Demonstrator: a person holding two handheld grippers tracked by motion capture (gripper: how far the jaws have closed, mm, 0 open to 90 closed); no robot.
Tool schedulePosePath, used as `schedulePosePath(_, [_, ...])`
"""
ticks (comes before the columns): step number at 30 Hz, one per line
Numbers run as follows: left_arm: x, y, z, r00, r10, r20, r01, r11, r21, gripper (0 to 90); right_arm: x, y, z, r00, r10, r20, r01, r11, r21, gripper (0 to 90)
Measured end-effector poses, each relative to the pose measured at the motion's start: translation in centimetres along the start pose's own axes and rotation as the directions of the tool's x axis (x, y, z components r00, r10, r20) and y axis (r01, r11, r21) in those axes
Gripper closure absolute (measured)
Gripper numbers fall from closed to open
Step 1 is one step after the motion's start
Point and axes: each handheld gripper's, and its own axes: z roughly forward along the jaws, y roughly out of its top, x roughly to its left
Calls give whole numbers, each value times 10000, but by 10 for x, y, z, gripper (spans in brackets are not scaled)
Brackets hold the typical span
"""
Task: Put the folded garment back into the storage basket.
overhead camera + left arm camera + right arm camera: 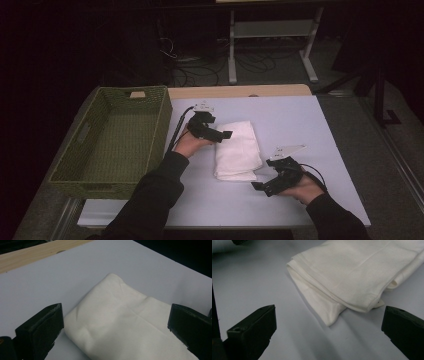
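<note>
Right gripper [261, 186]: held in the person's right hand at the near right of the desk; jaws are spread wide and released, nothing grasped. It is pointed left toward the near end of the cloth, just short of it.
Folded white cloth [238, 150]: laid flat on the desk, at its centre, between the two grippers. In the right gripper view, its layered near corner [332, 315] is seen ahead of the jaws, not touched.
Left gripper [226, 134]: held in the person's left hand at the left edge of the cloth; jaws are released and spread wide. In the left gripper view, the cloth [120, 322] is seen lying between and below them; contact cannot be told.
Desk [310, 145]: pale surface, wooden strip along the far edge.
Green woven basket [80, 165]: placed on the left side of the desk, just beside the left forearm.
</note>
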Motion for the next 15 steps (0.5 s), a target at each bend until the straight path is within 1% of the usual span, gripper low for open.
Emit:
schedulePosePath(5, [6,2,4,9999,-95,-85,96,9999,55,0,0,0,0,10000,11,-6,-11,10000,-13,0])
schedulePosePath(7, [8,3,5,9998,-45,-189,46,10000,72,0,0,0,0,10000,10,-12,-11,10000,-17,0])
schedulePosePath(11, [13,4,7,9997,-131,-228,131,9999,-5,0,0,0,0,10000,15,-15,-15,10000,-16,0])
schedulePosePath(15, [17,4,10,9996,-48,-288,50,10000,62,0,0,0,0,10000,12,-23,-12,10000,-16,0])
